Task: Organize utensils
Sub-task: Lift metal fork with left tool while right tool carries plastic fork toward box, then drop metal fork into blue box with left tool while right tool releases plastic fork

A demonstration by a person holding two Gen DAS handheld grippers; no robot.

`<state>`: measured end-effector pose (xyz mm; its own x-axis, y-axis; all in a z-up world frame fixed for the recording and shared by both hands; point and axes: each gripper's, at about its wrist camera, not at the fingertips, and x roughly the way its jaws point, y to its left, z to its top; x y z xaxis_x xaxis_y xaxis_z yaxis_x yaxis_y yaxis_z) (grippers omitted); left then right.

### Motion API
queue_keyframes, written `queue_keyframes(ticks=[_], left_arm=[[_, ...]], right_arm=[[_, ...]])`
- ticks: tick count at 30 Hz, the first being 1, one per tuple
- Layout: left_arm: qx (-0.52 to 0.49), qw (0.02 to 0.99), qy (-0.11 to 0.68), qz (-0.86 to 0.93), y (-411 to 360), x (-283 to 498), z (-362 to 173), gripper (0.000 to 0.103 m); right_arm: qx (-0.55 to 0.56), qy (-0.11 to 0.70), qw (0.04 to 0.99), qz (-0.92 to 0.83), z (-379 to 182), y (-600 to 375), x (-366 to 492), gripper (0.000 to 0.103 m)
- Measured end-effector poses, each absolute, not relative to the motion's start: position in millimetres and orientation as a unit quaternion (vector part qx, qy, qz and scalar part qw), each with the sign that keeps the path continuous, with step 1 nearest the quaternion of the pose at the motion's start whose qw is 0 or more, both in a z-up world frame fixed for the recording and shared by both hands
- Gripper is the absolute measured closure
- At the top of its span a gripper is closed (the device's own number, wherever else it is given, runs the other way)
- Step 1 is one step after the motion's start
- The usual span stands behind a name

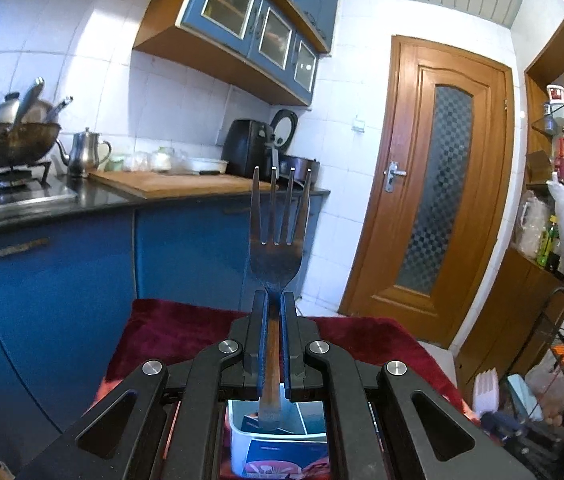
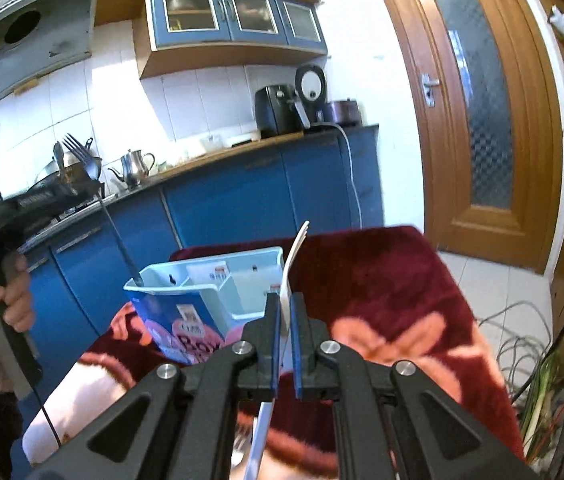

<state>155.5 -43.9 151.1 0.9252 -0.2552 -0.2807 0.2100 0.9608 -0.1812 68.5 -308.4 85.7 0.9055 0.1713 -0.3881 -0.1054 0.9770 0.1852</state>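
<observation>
your left tongs (image 1: pixel 273 300): pinching a shiny steel fork (image 1: pixel 275 236), four flat tines up
your right tongs (image 2: pixel 285 304): gripping a smooth white utensil (image 2: pixel 292 264)
box (image 2: pixel 209 284): pale plastic, divided, on fuzzy maroon blanket (image 2: pixel 382 280)

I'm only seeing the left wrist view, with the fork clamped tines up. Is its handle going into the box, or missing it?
Observer: In the right wrist view, the fork slants down from the left gripper, and its handle tip sits right at the rim of the box, at the box's left end.
Operator: What is the other gripper doing?
Observer: The right gripper is shut on a white utensil, whose upper end rises beside the right end of the box.
Operator: Is the box divided inside?
Observer: Yes, inner walls split it into several compartments.
</observation>
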Motion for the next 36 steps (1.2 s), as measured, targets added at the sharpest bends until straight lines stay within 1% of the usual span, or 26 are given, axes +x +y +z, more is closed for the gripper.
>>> queue_keyframes(ticks=[4,7,14,22,27,36], left_arm=[[-0.078,0.974,0.171,-0.123,-43.8,169.1,133.5,0.097],[-0.074,0.973,0.182,-0.125,-45.4,175.1,120.6,0.098],[-0.068,0.972,0.187,-0.127,-50.5,181.0,105.6,0.097],[-0.062,0.971,0.189,-0.131,-56.4,185.9,91.0,0.097],[-0.063,0.970,0.195,-0.130,-56.7,190.9,79.6,0.097],[-0.062,0.966,0.214,-0.134,-57.8,193.9,69.3,0.097]], right_arm=[[0.073,0.183,0.978,0.067,94.3,-306.8,80.1,0.097],[0.057,0.151,0.985,0.063,102.6,-301.6,90.6,0.097],[0.017,0.093,0.994,0.052,110.5,-277.6,130.9,0.097],[-0.016,0.069,0.997,0.042,100.9,-258.4,170.3,0.097],[-0.026,0.066,0.997,0.034,89.8,-254.6,183.4,0.097],[-0.020,0.119,0.991,0.065,71.0,-257.6,183.2,0.096]])
